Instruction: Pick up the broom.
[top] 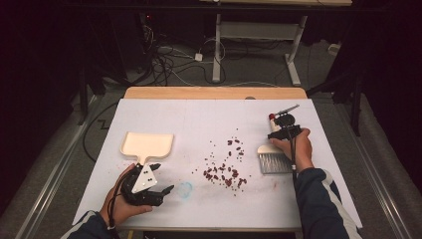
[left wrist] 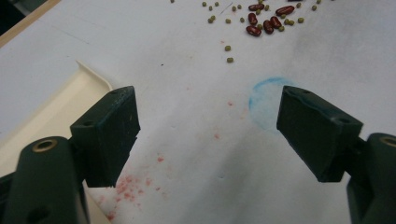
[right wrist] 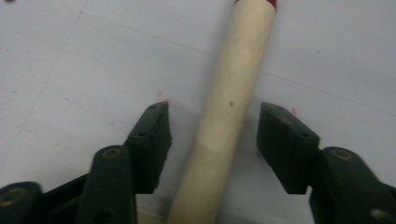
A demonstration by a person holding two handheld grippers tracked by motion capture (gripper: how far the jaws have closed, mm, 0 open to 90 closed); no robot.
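Observation:
A small brush lies at the right of the white table, its grey bristles (top: 274, 163) toward me and its pale wooden handle (right wrist: 233, 84) with a red tip pointing away. My right gripper (right wrist: 212, 140) straddles that handle, a gap showing on each side of it, so it is open; from above, this right gripper (top: 279, 130) sits over the handle. A cream dustpan (top: 147, 143) lies at the left. Just in front of its handle my left gripper (top: 163, 178) stands open over bare table. Red beans and small green beans (top: 224, 169) are scattered mid-table.
A faint blue ring (left wrist: 266, 100) is drawn on the table between the left gripper (left wrist: 208, 135) and the beans (left wrist: 266, 23). The dustpan's rim (left wrist: 91, 70) runs beside the left jaw. Pink stains dot the surface. The table's wooden far edge (top: 214, 92) lies beyond.

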